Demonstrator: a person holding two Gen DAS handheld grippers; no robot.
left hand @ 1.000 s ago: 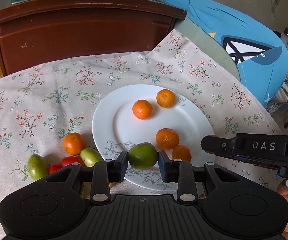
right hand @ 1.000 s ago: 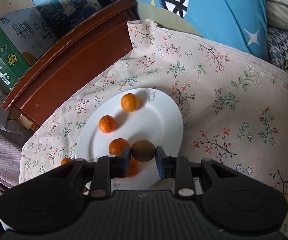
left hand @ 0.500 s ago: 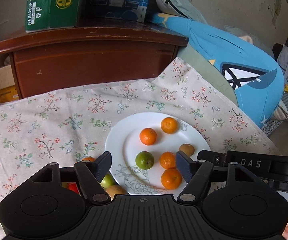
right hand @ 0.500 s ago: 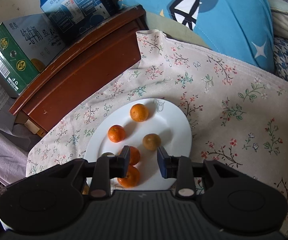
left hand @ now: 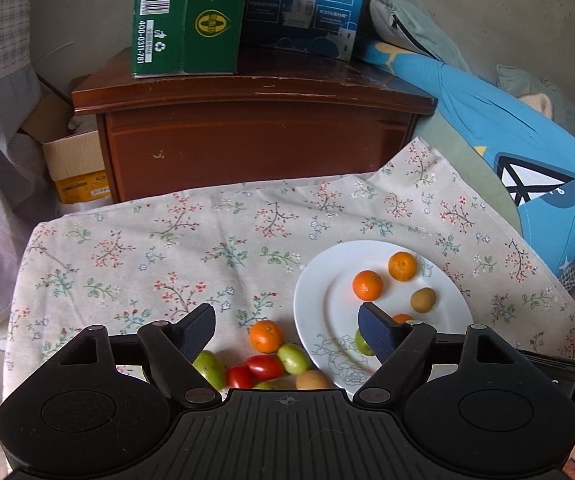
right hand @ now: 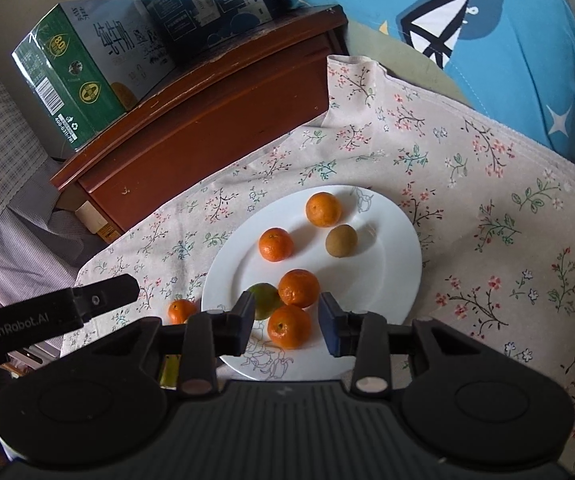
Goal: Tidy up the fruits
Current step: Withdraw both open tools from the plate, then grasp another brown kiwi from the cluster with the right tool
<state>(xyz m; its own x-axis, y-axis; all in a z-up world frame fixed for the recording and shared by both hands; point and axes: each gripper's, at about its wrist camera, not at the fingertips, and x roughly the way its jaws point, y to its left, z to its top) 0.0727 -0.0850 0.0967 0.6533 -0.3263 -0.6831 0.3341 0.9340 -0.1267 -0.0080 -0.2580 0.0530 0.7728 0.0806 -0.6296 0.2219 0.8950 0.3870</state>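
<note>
A white plate (left hand: 449, 300) (right hand: 391, 276) on the floral cloth holds several tangerines (right hand: 275, 244), a brown kiwi (right hand: 340, 241) (left hand: 423, 299) and a green lime (right hand: 265, 300) (left hand: 361, 343). Loose on the cloth left of the plate lie a tangerine (left hand: 265, 335), green fruits (left hand: 292, 358), red cherry tomatoes (left hand: 264, 366) and a second kiwi (left hand: 313, 380). My left gripper (left hand: 287, 330) is wide open and empty, above the loose fruit. My right gripper (right hand: 287, 324) is open and empty above the plate's near side, framing a tangerine (right hand: 289, 326).
A brown wooden cabinet (left hand: 255, 136) with a green carton (left hand: 185, 16) and a blue carton (left hand: 303, 0) stands behind the cloth. A blue cushion (right hand: 499, 44) lies at the right. The left gripper body (right hand: 47, 316) shows at the left of the right wrist view.
Both grippers opened and drew back. The left let go of the lime and the right let go of the kiwi; both now rest on the plate. The left moved left over the loose fruit.
</note>
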